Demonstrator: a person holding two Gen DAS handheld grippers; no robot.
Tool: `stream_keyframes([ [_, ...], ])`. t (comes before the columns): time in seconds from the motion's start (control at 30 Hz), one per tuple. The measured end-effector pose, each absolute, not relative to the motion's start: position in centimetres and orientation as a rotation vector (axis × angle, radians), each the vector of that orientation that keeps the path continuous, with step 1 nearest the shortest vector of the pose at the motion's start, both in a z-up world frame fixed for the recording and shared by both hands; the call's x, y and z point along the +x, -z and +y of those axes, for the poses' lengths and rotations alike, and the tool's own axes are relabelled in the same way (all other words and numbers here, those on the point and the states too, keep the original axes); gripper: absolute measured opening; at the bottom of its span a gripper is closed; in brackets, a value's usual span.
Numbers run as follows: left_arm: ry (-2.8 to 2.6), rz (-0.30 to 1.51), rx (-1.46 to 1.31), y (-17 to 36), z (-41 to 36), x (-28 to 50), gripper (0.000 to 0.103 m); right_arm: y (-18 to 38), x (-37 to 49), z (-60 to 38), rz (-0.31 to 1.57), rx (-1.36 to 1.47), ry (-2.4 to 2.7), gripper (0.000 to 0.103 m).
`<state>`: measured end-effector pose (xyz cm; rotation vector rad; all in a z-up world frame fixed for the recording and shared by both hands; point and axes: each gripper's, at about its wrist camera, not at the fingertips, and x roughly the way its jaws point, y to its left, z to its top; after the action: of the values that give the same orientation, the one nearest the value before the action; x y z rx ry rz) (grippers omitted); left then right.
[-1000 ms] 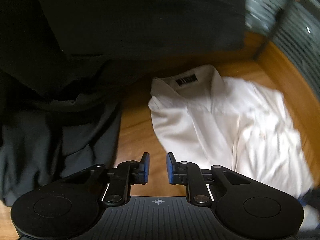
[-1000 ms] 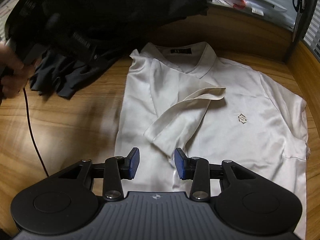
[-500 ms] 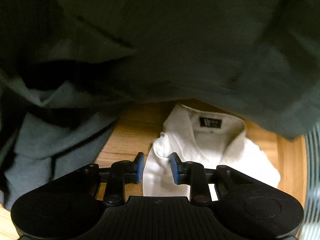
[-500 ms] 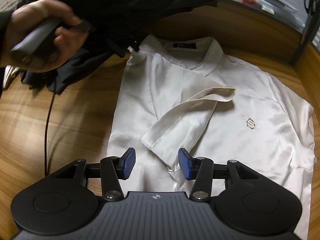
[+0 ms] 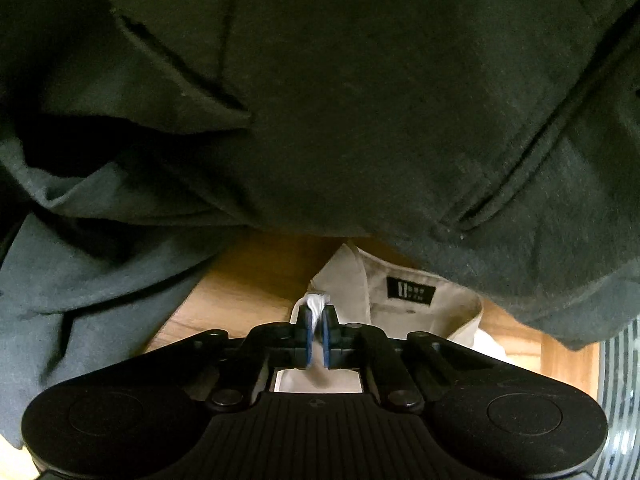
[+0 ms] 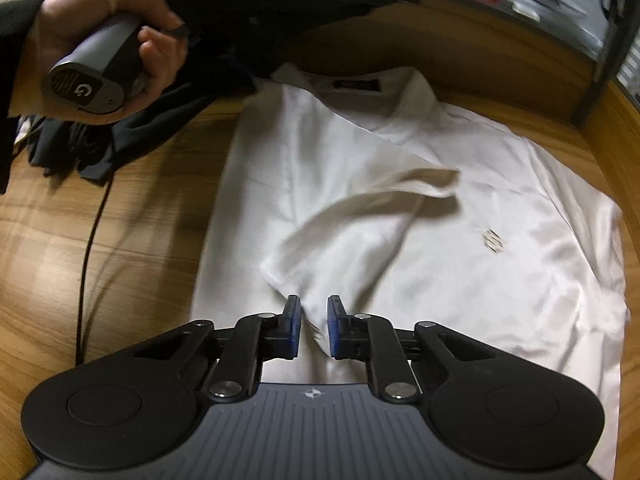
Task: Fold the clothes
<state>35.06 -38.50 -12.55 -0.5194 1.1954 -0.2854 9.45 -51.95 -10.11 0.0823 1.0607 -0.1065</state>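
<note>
A white polo shirt (image 6: 420,248) lay spread front-up on the wooden table (image 6: 104,264), its collar at the far edge and its hem toward the near side. One short sleeve (image 6: 360,216) was folded in across the chest, ending just left of the small chest emblem (image 6: 494,240). The black neck label (image 5: 411,291) showed inside the collar.

The left gripper (image 5: 316,320) was at the far left corner of the shirt, beside the collar, its blue-padded jaws pinched tight on a small bunch of the white fabric. From the right side, the person's left hand (image 6: 100,44) could be seen wrapped around that gripper's grey handle, a pale band on one finger.

The right gripper (image 6: 314,320) was low over the near part of the shirt, just below the folded sleeve. Its jaws stood slightly apart with a ridge of cloth between them; the pads were not pressed together, and I could not tell whether they touched the fabric.

A heap of dark clothing (image 5: 320,100) was piled along the far left of the table, crowding right up to the collar. A thin dark cable (image 6: 86,264) trailed over the wood at the left.
</note>
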Motion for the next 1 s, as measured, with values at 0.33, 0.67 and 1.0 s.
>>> stream_keyframes([
  [0.33, 0.250, 1.223, -0.542, 13.0, -37.4, 32.0, 0.046, 8.7, 7.4, -56.5, 1.044, 0.238, 0.185, 0.031],
  [0.67, 0.311, 1.297, -0.467, 12.1, -35.6, 29.5, 0.046, 8.2, 3.8, -61.7, 1.044, 0.375, 0.316, 0.034],
  [1.0, 0.461, 1.265, -0.175, 10.3, -38.0, 24.4, 0.046, 7.1, 3.5, -58.3, 1.023, 0.262, 0.250, 0.040],
])
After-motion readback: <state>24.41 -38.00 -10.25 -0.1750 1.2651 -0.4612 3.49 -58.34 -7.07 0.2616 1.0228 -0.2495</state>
